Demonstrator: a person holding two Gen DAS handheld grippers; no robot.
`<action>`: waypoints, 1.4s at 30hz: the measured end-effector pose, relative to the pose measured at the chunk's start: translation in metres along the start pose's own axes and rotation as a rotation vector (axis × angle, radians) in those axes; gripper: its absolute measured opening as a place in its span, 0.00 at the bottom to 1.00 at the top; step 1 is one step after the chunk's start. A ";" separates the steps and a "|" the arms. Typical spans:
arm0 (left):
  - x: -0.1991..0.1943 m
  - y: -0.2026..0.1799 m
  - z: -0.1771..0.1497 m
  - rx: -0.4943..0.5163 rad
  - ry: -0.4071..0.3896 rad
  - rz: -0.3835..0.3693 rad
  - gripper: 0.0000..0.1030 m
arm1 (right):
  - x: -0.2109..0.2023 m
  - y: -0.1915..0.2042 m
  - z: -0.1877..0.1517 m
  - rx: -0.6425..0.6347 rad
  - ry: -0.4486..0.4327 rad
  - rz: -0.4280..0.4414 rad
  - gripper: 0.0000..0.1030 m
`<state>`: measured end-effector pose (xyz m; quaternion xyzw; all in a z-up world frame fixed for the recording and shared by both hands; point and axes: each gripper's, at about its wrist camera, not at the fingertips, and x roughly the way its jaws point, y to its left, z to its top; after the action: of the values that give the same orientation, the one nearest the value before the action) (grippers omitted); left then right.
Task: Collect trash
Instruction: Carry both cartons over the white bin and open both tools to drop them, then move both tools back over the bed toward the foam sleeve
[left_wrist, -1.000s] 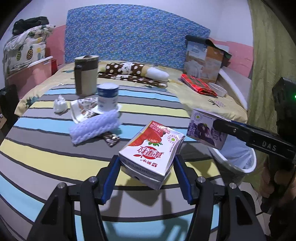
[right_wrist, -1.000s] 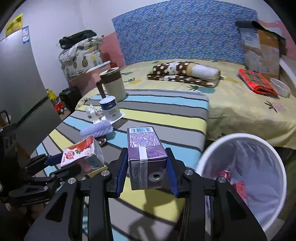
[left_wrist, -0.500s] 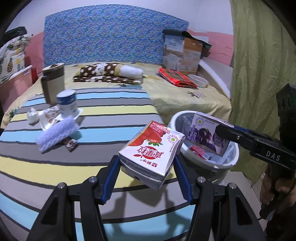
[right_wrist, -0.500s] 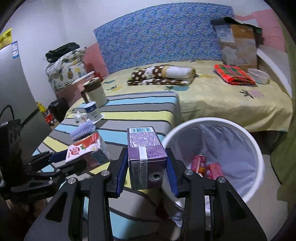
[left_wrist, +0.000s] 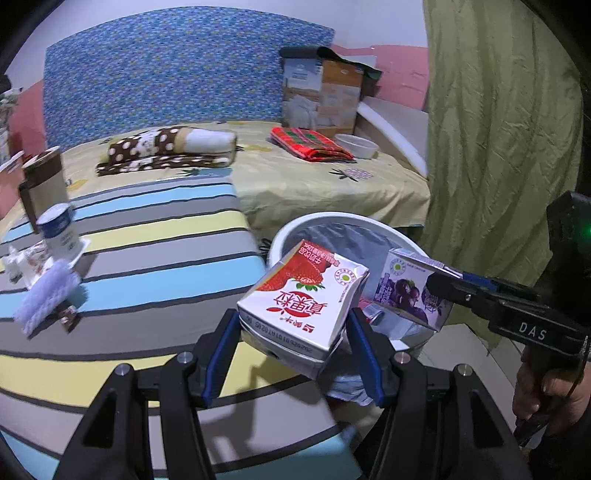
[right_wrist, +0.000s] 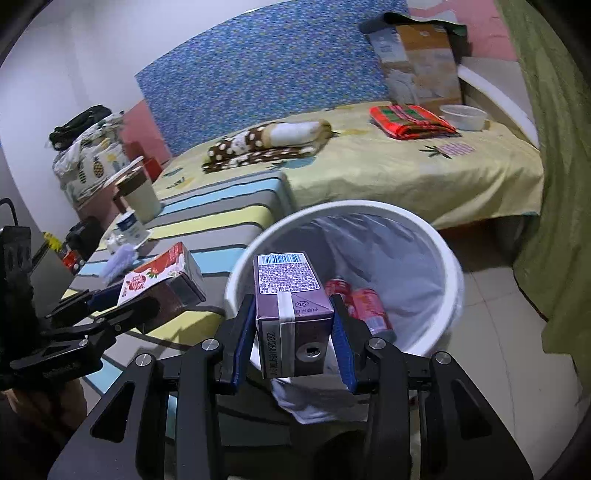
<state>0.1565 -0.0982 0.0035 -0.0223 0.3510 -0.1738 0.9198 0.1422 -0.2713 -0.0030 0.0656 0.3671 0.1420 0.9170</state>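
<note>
Partly done, judging by the two red cans (right_wrist: 364, 306) already lying at the bottom of the white lined bin (right_wrist: 452, 273) in the middle of the right wrist view. Right gripper (right_wrist: 293, 338) clamped on the purple carton (right_wrist: 291, 306), held at lower centre of the frame over the near rim of the bin. Left gripper (left_wrist: 293, 341) clamped on the strawberry carton (left_wrist: 303, 295), lower centre of its own view, just in front of the bin and above the edge of the striped table (left_wrist: 147, 258). Neither carton dropped yet. Left to collect, at far left of the left wrist view: a crumpled wrapper (left_wrist: 68, 317), a white foam sleeve (left_wrist: 46, 295) and paper scraps beside the small tub (left_wrist: 59, 229).
</note>
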 end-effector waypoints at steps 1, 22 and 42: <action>0.003 -0.003 0.001 0.006 0.003 -0.006 0.59 | 0.000 -0.002 -0.001 0.005 0.003 -0.005 0.40; 0.050 -0.018 0.007 0.055 0.074 -0.060 0.60 | 0.016 -0.026 -0.005 0.049 0.082 -0.021 0.46; 0.021 -0.004 0.002 0.012 0.019 -0.062 0.65 | -0.003 -0.009 -0.004 0.033 0.044 -0.010 0.54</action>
<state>0.1714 -0.1092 -0.0075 -0.0262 0.3577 -0.2045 0.9108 0.1396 -0.2804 -0.0057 0.0756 0.3898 0.1331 0.9081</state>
